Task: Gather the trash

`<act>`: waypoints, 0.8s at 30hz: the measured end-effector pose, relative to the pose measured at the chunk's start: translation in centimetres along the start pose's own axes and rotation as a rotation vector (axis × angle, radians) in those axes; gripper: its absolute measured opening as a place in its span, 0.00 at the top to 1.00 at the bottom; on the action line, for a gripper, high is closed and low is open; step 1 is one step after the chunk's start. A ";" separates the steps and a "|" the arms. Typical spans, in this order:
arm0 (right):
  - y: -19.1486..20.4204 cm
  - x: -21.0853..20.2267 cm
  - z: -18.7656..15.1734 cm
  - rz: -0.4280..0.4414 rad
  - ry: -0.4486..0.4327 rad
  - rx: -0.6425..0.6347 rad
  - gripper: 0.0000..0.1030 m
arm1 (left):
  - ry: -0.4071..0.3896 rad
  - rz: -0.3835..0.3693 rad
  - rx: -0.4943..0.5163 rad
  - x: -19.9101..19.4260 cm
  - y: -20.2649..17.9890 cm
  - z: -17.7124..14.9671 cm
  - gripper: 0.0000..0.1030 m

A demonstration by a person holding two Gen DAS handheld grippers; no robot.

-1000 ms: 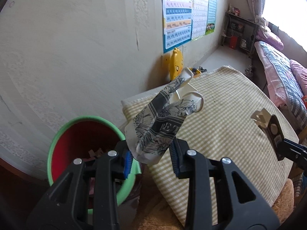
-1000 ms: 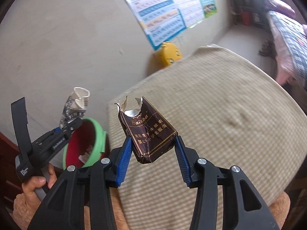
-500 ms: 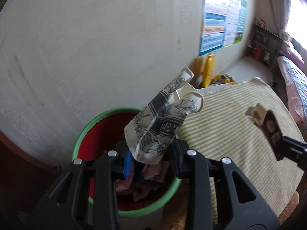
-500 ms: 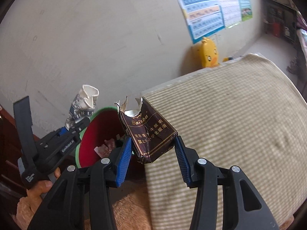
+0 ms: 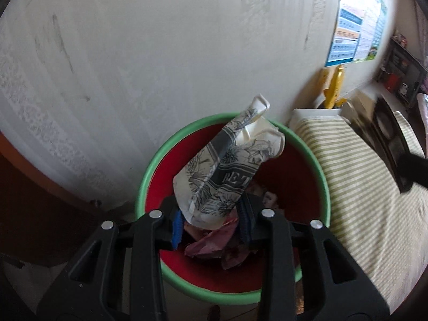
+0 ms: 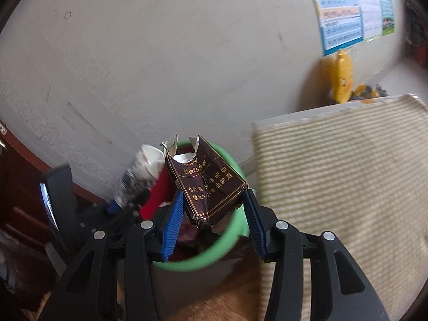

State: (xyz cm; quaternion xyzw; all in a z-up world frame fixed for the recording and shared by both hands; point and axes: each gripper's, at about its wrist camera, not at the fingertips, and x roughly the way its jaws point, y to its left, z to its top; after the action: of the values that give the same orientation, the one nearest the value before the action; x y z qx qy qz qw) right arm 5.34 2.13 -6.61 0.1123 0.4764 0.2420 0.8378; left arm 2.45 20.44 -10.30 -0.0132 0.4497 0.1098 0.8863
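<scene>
A red bin with a green rim (image 5: 149, 171) stands by the wall and holds crumpled pink trash (image 5: 211, 240). My left gripper (image 5: 211, 222) is shut on a crushed white paper cup with grey flower print (image 5: 227, 171) and holds it right over the bin. My right gripper (image 6: 212, 220) is shut on a torn brown cigarette pack (image 6: 211, 184) and holds it over the bin's rim (image 6: 230, 243). The cup (image 6: 139, 171) and the left gripper also show at the left of the right wrist view.
A checked beige cushion (image 5: 374, 200) lies right of the bin (image 6: 347, 174). A yellow toy (image 6: 342, 77) stands against the pale wall under posters (image 6: 347, 10). Dark wooden furniture (image 6: 16, 200) is at the left.
Both grippers have swung left from over the cushion to the bin. The cup is now directly above the bin's opening, and the cigarette pack has come over its rim.
</scene>
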 end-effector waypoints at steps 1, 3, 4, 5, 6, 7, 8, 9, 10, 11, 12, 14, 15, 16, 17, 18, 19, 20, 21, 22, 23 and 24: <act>0.1 0.4 0.2 0.017 0.007 0.002 0.56 | 0.002 0.013 -0.006 0.0 0.1 0.0 0.47; 0.5 1.3 0.9 0.045 0.023 0.013 0.44 | -0.020 0.023 -0.025 -0.3 0.4 0.0 0.30; 0.5 1.3 1.1 0.039 0.019 0.020 0.39 | -0.027 0.018 -0.034 -0.7 0.5 0.1 0.30; 0.4 0.9 1.1 0.036 0.002 0.032 0.37 | -0.028 0.016 -0.038 -0.9 0.4 0.0 0.28; 0.2 0.4 0.9 0.038 -0.018 0.040 0.35 | -0.035 0.008 -0.042 -1.3 0.2 0.1 0.22; -0.2 -0.3 0.7 0.025 -0.033 0.049 0.32 | -0.047 0.004 -0.043 -1.7 0.2 0.0 0.17; -0.5 -0.8 0.5 0.012 -0.043 0.056 0.30 | -0.072 0.000 -0.045 -2.3 -0.1 0.1 0.10; -1.0 -1.7 0.2 -0.002 -0.061 0.064 0.29 | -0.094 -0.007 -0.047 -2.7 -0.5 0.5 0.06; -1.7 -3.1 -0.4 -0.029 -0.094 0.072 0.26 | -0.135 -0.023 -0.047 -3.7 -1.4 0.8 0.05; -2.2 -4.0 -0.6 -0.054 -0.118 0.073 0.21 | -0.160 -0.030 -0.046 -4.3 -1.9 0.9 0.05; -2.7 -5.4 -1.1 -0.085 -0.156 0.069 0.19 | -0.197 -0.035 -0.042 -5.3 -2.9 1.3 0.05; -3.5 -7.8 -1.8 -0.121 -0.211 0.054 0.10 | -0.254 -0.053 -0.035 -6.9 -4.3 1.9 0.05; -3.9 -9.0 -2.1 -0.143 -0.239 0.044 0.09 | -0.281 -0.076 -0.030 -7.9 -5.1 2.4 0.05; -4.1 -10.2 -2.3 -0.165 -0.268 0.037 0.07 | -0.296 -0.089 -0.025 -8.5 -5.6 2.7 0.05; -4.5 -11.8 -2.4 -0.187 -0.312 0.030 0.07 | -0.324 -0.101 -0.020 -9.6 -6.5 3.2 0.05; -4.7 -13.0 -2.4 -0.201 -0.347 0.028 0.07 | -0.350 -0.105 -0.020 -10.5 -7.3 3.6 0.05; -4.9 -14.3 -2.5 -0.213 -0.387 0.028 0.07 | -0.374 -0.107 -0.022 -11.2 -7.8 3.8 0.05; -5.1 -16.0 -2.7 -0.232 -0.447 0.022 0.07 | -0.407 -0.112 -0.029 -12.1 -8.2 4.0 0.05; -5.1 -17.3 -3.0 -0.256 -0.502 0.008 0.07 | -0.454 -0.123 -0.034 -13.4 -8.9 4.1 0.05; -5.1 -18.4 -3.4 -0.288 -0.548 -0.006 0.07 | -0.482 -0.131 -0.035 -14.0 -9.3 4.4 0.05; -4.9 -19.6 -3.9 -0.347 -0.622 -0.031 0.07 | -0.518 -0.145 -0.036 -15.1 -9.8 4.4 0.05; -4.7 -20.6 -4.3 -0.392 -0.684 -0.054 0.07 | -0.531 -0.154 -0.036 -15.6 -10.0 4.4 0.05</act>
State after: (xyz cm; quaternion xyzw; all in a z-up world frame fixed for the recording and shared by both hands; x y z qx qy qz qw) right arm -5.76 -12.64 4.50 0.0714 0.1756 0.0385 0.9811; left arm -0.89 8.37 4.06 -0.0340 0.1971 0.0495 0.9785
